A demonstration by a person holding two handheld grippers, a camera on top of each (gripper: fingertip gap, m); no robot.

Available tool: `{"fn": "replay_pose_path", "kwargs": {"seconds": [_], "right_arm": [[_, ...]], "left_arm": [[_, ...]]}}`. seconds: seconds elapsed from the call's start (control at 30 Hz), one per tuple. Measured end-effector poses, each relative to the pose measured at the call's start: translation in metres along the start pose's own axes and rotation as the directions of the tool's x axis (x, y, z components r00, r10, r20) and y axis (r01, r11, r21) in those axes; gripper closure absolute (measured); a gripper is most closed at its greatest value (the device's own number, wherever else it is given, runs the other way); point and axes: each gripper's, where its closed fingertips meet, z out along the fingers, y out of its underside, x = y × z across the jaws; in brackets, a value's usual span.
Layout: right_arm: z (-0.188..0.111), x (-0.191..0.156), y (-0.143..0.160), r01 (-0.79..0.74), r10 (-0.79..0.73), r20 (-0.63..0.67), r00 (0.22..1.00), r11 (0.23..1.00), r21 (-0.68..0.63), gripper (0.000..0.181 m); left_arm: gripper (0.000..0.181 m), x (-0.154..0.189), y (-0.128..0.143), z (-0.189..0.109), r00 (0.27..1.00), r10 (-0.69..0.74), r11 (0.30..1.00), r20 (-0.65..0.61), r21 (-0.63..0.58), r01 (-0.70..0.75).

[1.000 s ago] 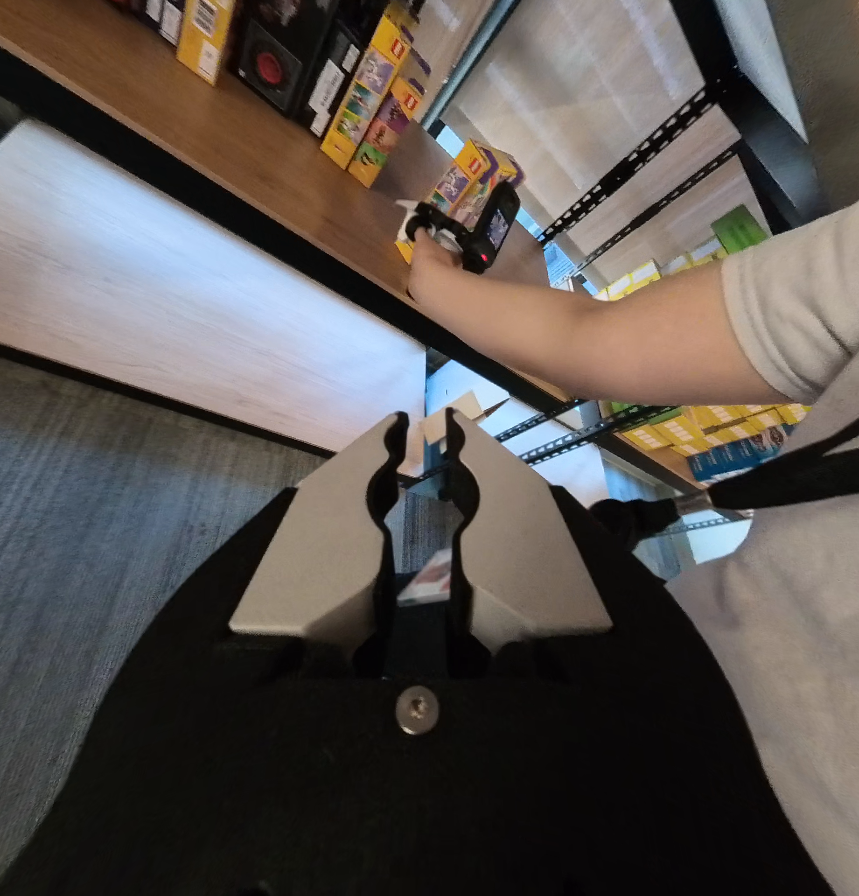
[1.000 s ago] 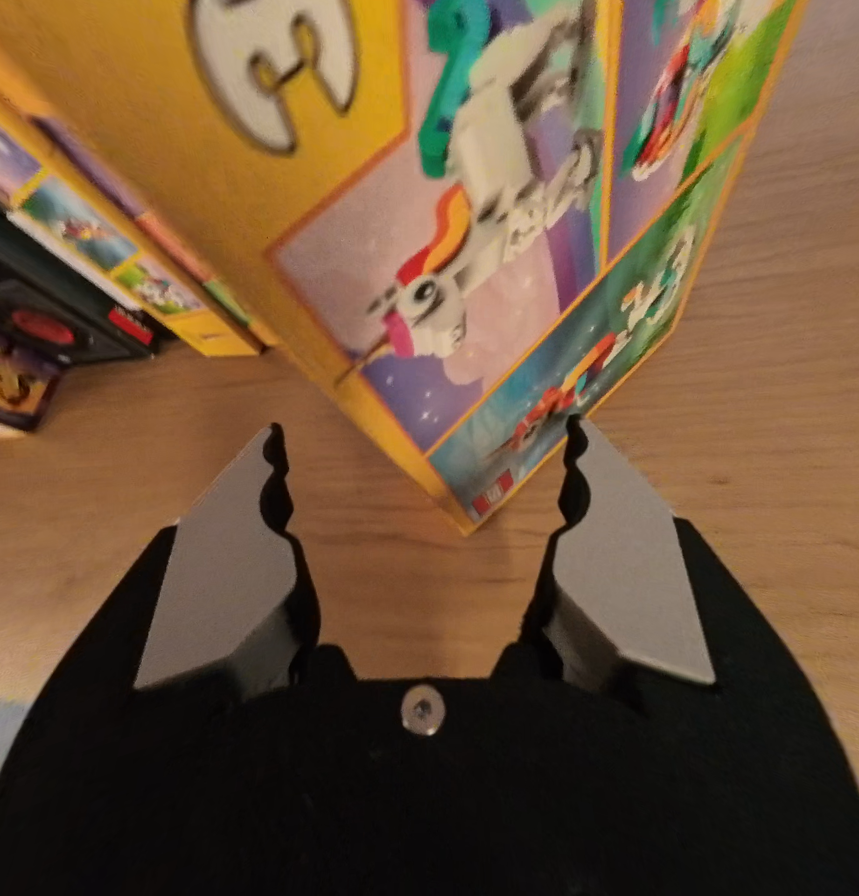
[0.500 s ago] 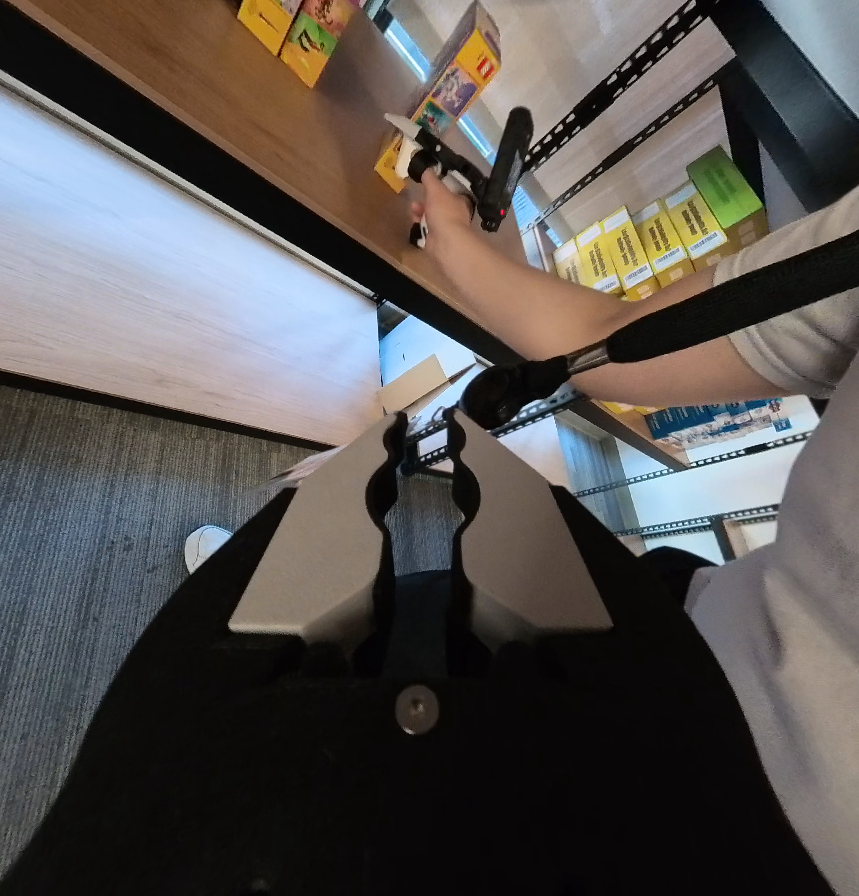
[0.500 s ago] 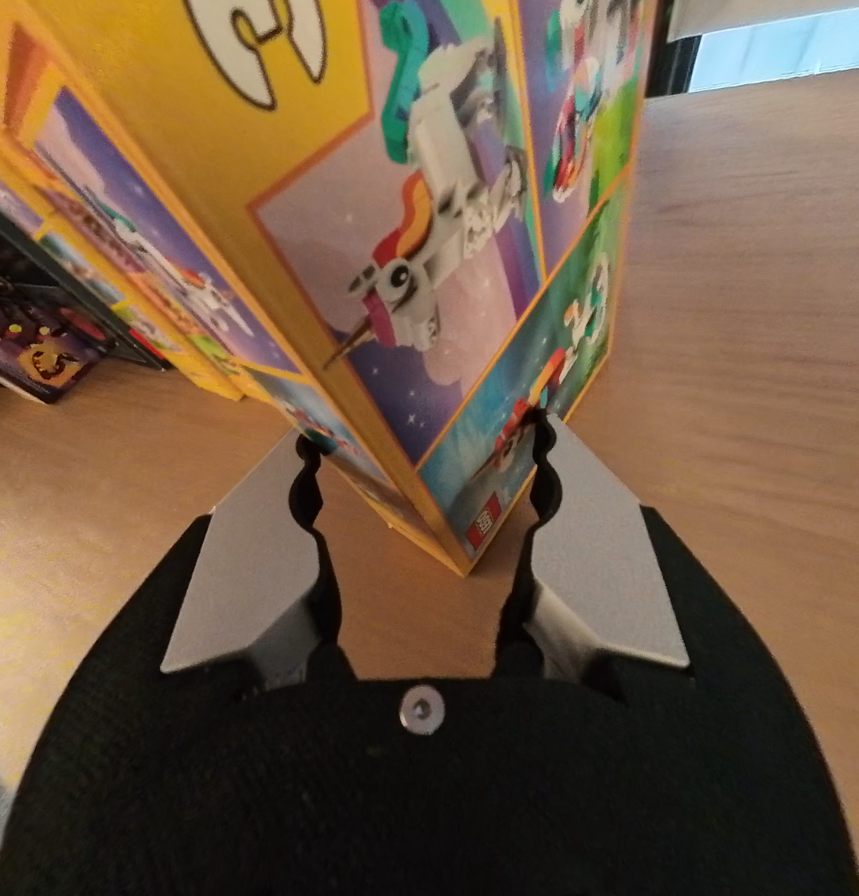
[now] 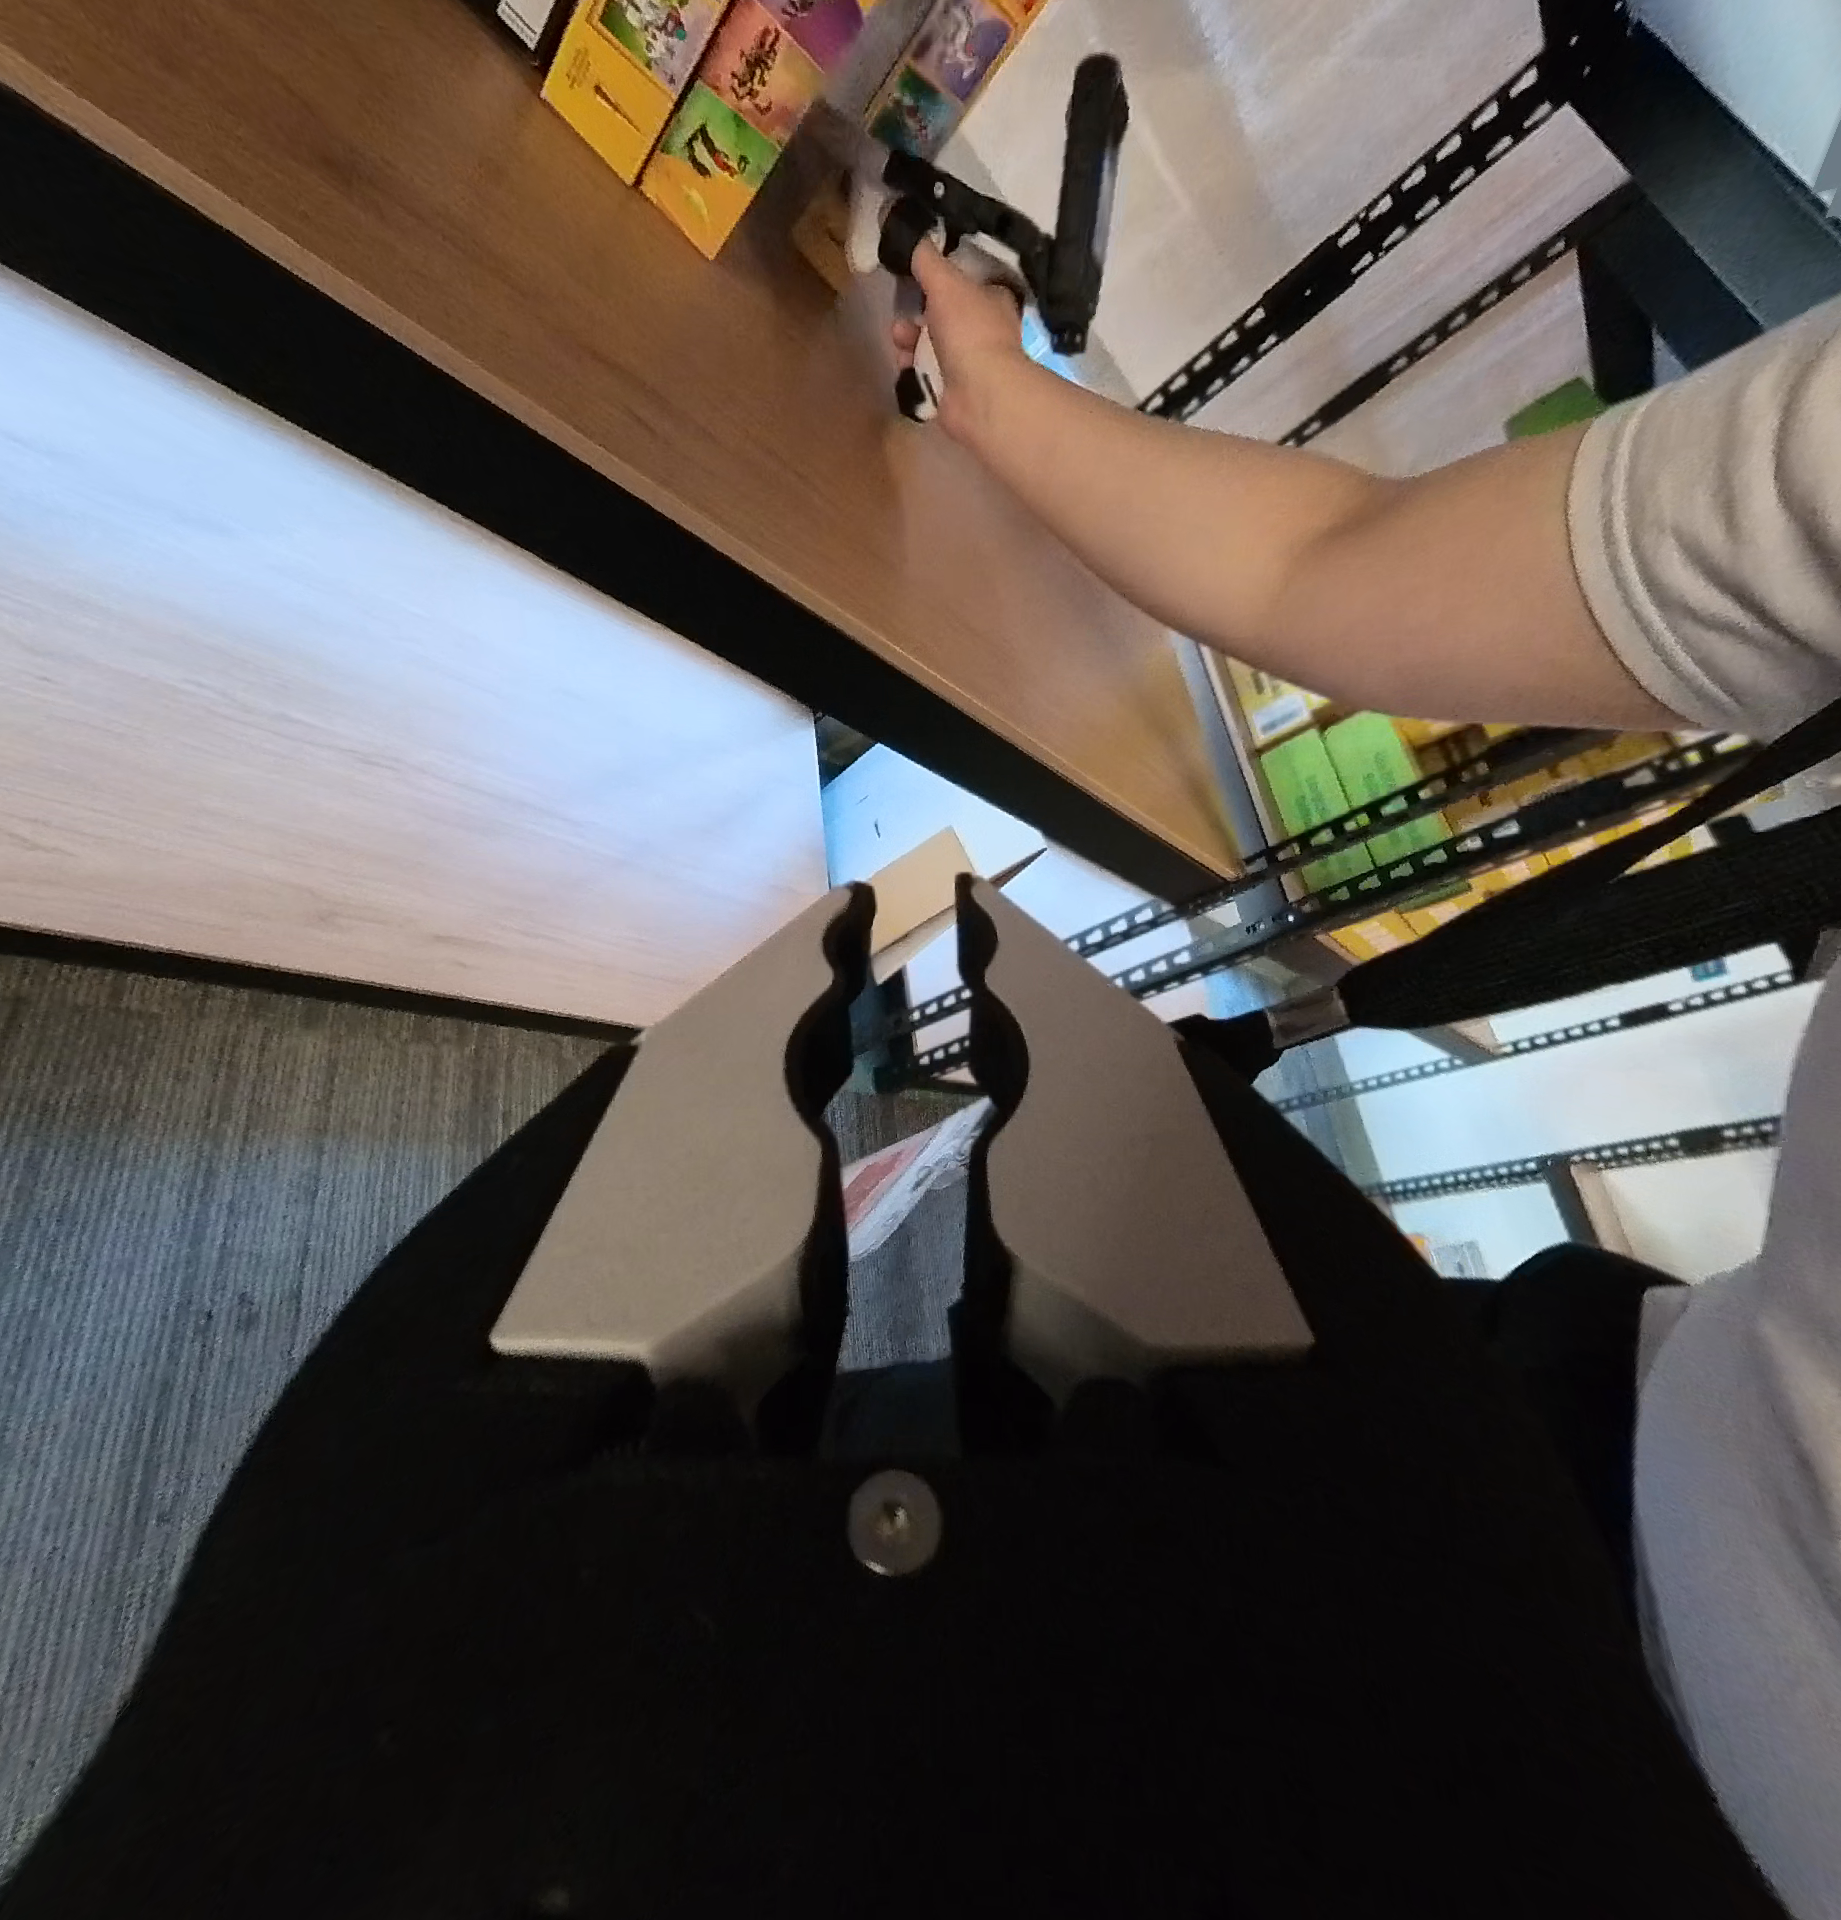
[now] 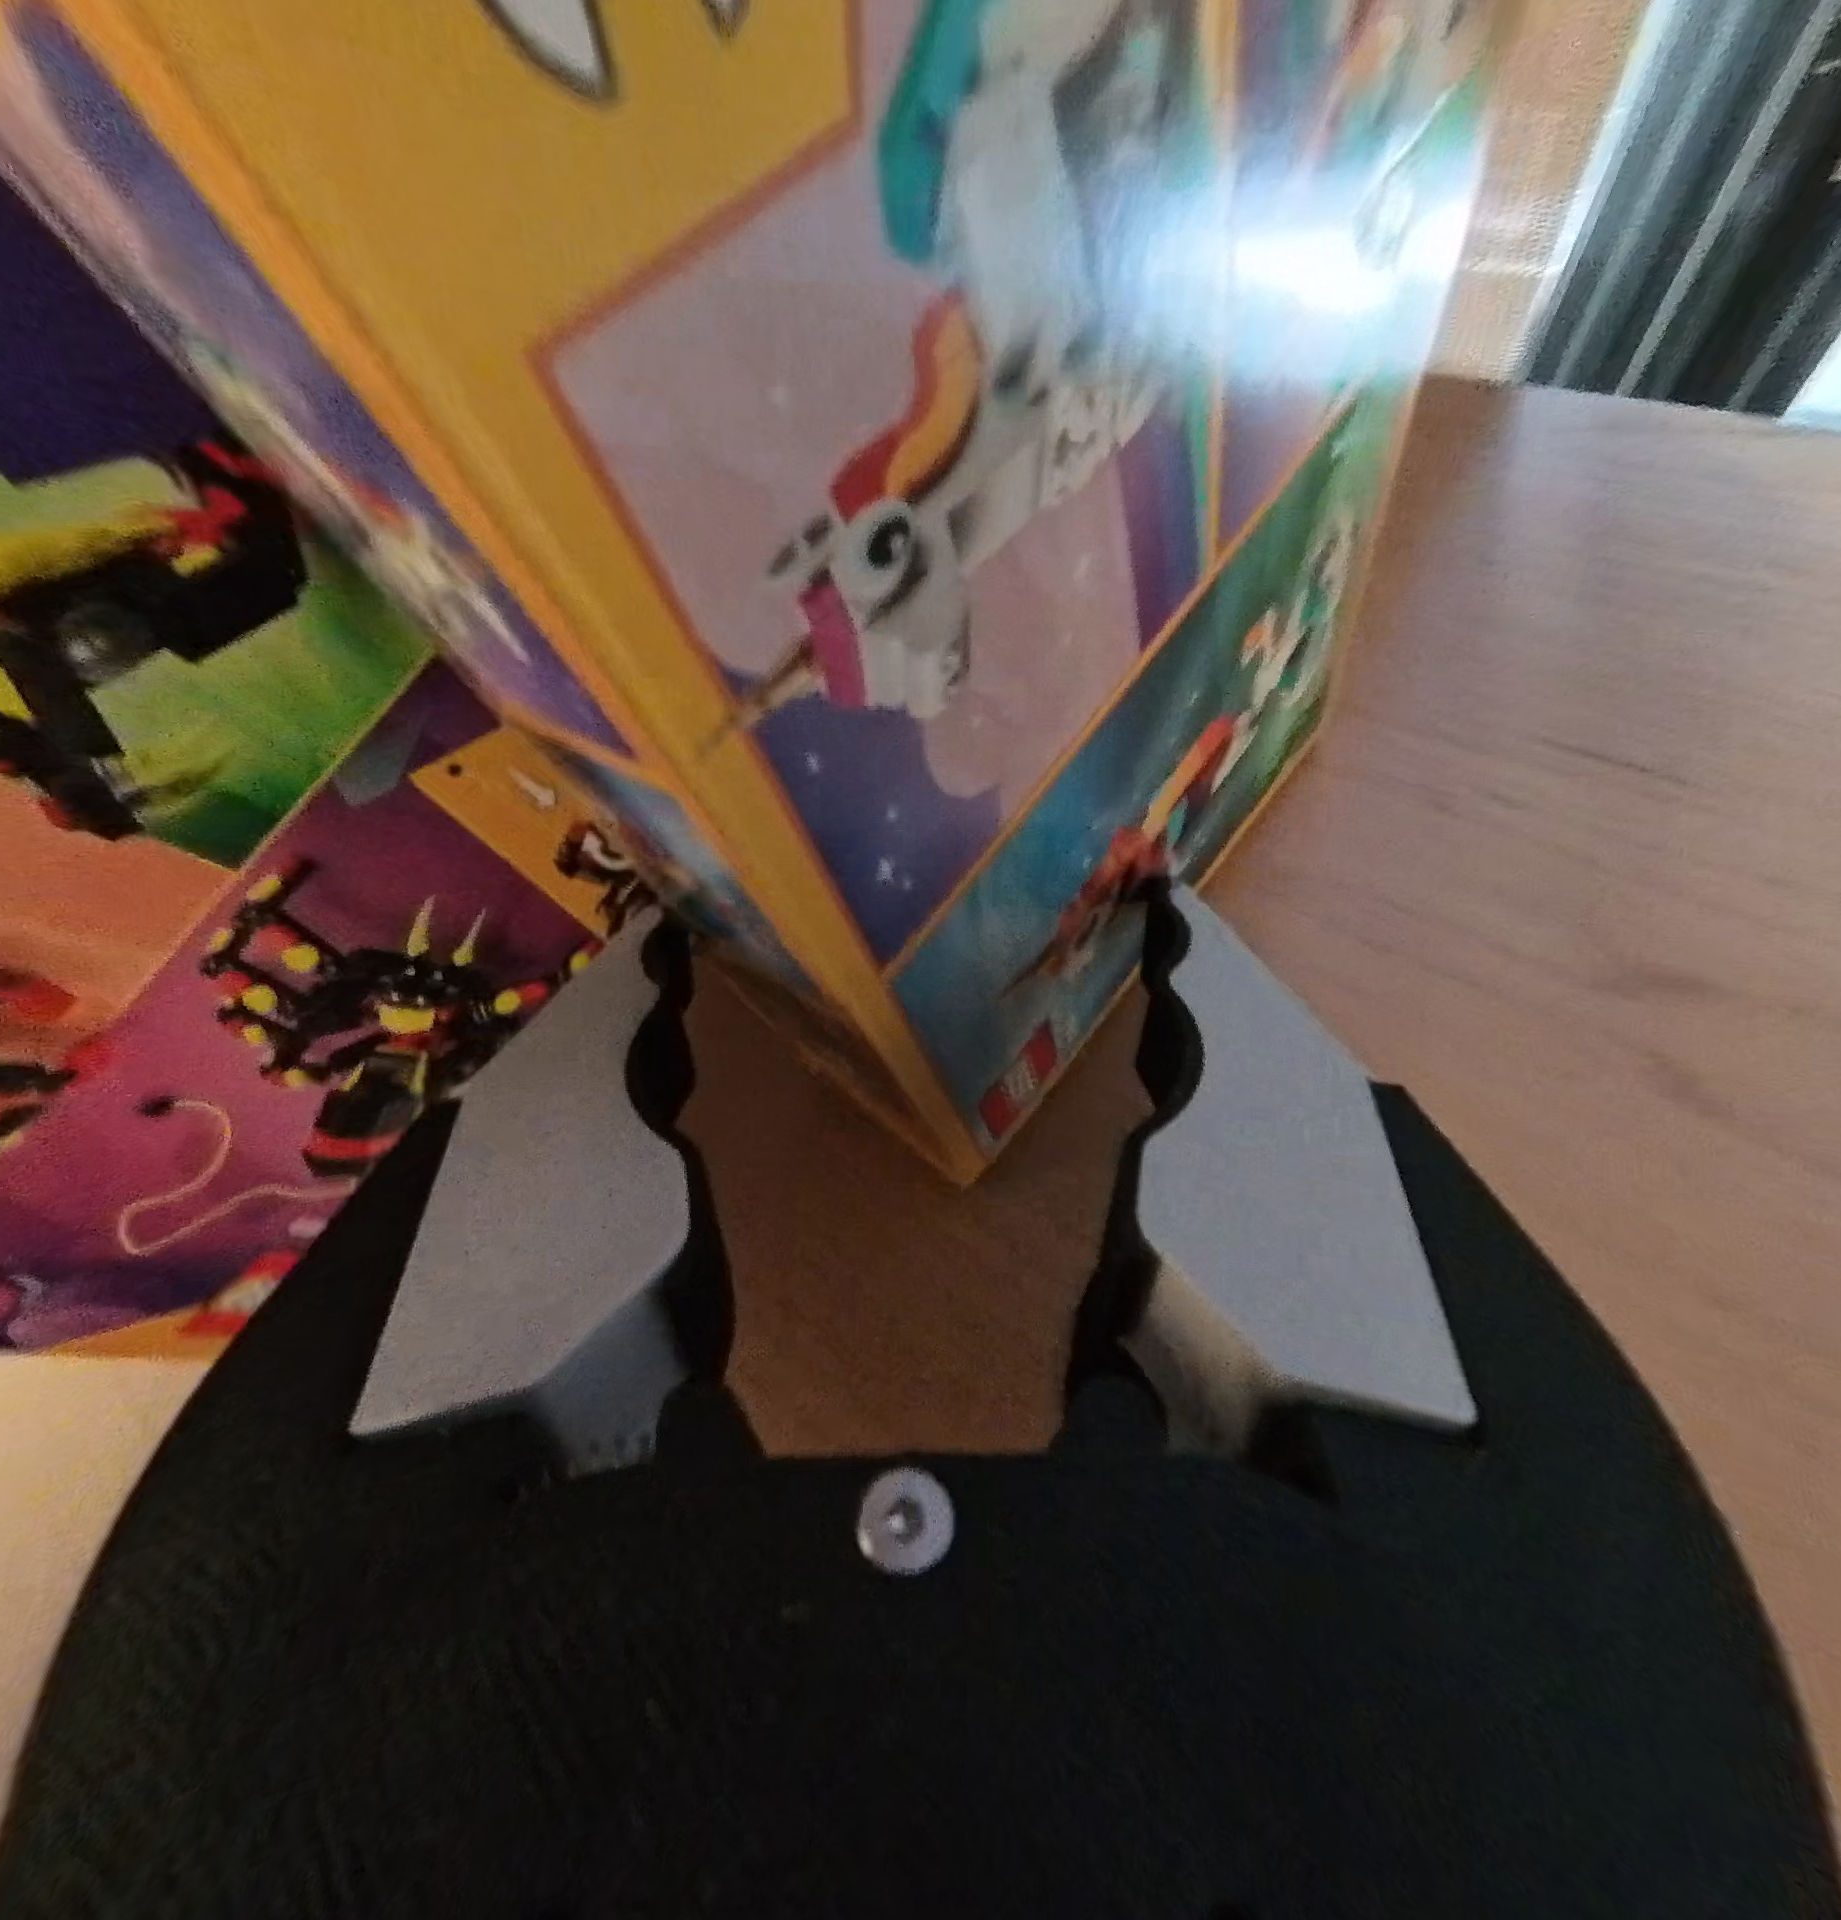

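Note:
My right gripper [image 6: 911,920] is shut on the bottom corner of a yellow toy box with a unicorn picture [image 6: 895,416]. The box stands upright on a wooden shelf board [image 6: 1570,831], close to other boxes on its left. In the left wrist view the right gripper [image 5: 874,208] is far off on the shelf board [image 5: 542,312], held by a person's hand, with the unicorn box [image 5: 937,62] in front of it. My left gripper [image 5: 914,904] is shut and empty. It hangs low, below the shelf edge, pointing at the floor and the lower racks.
Yellow, green and purple toy boxes [image 6: 220,935] stand just left of the held box; they also show in the left wrist view [image 5: 677,114]. The person's arm [image 5: 1259,540] reaches over the shelf. Metal racks with yellow and green boxes [image 5: 1342,790] are at right. Grey carpet [image 5: 220,1195] lies below. There is about 60 cm between the tips of the two grippers.
My right gripper closed from wide open onto the unicorn box and carried it left, up to the neighbouring boxes. The left gripper stayed shut while its view swung about.

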Motion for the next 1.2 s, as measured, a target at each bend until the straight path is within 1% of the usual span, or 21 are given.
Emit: {"fn": "replay_pose_path", "kwargs": {"seconds": [0.07,0.1,0.13,0.2,0.23,0.27,0.33,0.37,0.43,0.5,0.57,0.6,0.67,0.77,0.83,0.93,1.03,1.13,1.2], "right_arm": [[0.000,-0.003,0.014,0.036,-0.031,0.074,0.997,0.997,-0.065,0.089],[-0.003,-0.005,0.019,0.058,-0.050,0.105,0.993,0.995,-0.075,0.091],[-0.009,-0.007,0.020,0.080,-0.070,0.139,0.988,0.995,-0.067,0.099],[-0.022,0.004,0.013,0.138,-0.137,0.093,0.986,0.990,0.003,0.122],[-0.026,0.009,0.009,0.157,-0.158,0.066,0.985,0.987,0.030,0.129],[-0.029,0.011,0.007,0.165,-0.168,0.063,0.984,0.985,0.044,0.129],[-0.026,0.005,0.010,0.175,-0.178,0.118,0.977,0.984,0.038,0.125],[-0.022,0.004,0.014,0.179,-0.178,0.128,0.976,0.984,0.004,0.121],[-0.013,0.009,0.020,0.188,-0.180,0.111,0.977,0.980,-0.063,0.105],[-0.006,0.015,0.017,0.209,-0.201,0.103,0.974,0.975,-0.076,0.099],[-0.001,0.016,0.013,0.259,-0.247,0.131,0.960,0.963,-0.077,0.100],[0.001,0.012,0.012,0.286,-0.270,0.166,0.948,0.954,-0.086,0.108],[0.004,0.012,0.011,0.330,-0.308,0.177,0.935,0.938,-0.109,0.110],[0.005,0.011,0.012,0.353,-0.325,0.196,0.925,0.927,-0.129,0.111],[0.001,0.006,0.016,0.353,-0.316,0.231,0.920,0.926,-0.137,0.105],[-0.007,0.005,0.025,0.379,-0.334,0.249,0.909,0.912,-0.157,0.105],[-0.011,0.007,0.026,0.366,-0.330,0.234,0.915,0.921,-0.132,0.107],[-0.012,0.006,0.012,0.323,-0.304,0.200,0.932,0.944,-0.073,0.107],[-0.012,0.004,0.004,0.286,-0.273,0.200,0.941,0.957,-0.038,0.108]], "left_arm": [[0.168,-0.005,0.002,0.008,1.000,-0.009,1.000,0.001,0.012,0.009],[0.168,-0.008,0.003,0.011,1.000,-0.017,1.000,0.001,0.020,0.017],[0.168,-0.010,0.003,0.014,1.000,-0.028,0.999,0.001,0.029,0.028],[0.168,-0.010,0.005,0.018,0.998,-0.054,0.998,-0.009,0.038,0.054],[0.168,-0.010,0.007,0.019,0.998,-0.061,0.998,-0.015,0.035,0.061],[0.168,-0.010,0.009,0.020,0.998,-0.060,0.998,-0.017,0.027,0.060],[0.168,-0.010,0.013,0.020,0.999,-0.042,0.999,-0.009,0.002,0.042],[0.168,-0.012,0.015,0.019,1.000,-0.031,0.999,-0.001,-0.011,0.031],[0.169,-0.015,0.018,0.017,1.000,-0.018,0.999,0.012,-0.028,0.019],[0.169,-0.017,0.017,0.015,1.000,-0.020,1.000,0.023,-0.024,0.020],[0.169,-0.018,0.015,0.014,0.999,-0.028,1.000,0.027,-0.013,0.028],[0.169,-0.019,0.015,0.014,0.999,-0.030,0.999,0.028,-0.010,0.030],[0.169,-0.018,0.016,0.016,0.999,-0.030,0.999,0.027,-0.012,0.030],[0.170,-0.016,0.018,0.023,0.999,-0.032,0.999,0.020,-0.006,0.032],[0.169,-0.014,0.018,0.028,0.999,-0.038,0.999,0.012,0.001,0.038],[0.169,-0.015,0.015,0.032,0.999,-0.016,1.000,0.027,0.022,0.016],[0.169,-0.017,0.012,0.035,1.000,-0.016,0.999,0.025,0.042,0.015],[0.168,-0.023,0.006,0.035,0.999,-0.022,0.997,0.034,0.071,0.020],[0.169,-0.027,0.002,0.032,0.999,-0.022,0.996,0.045,0.083,0.019]]}}
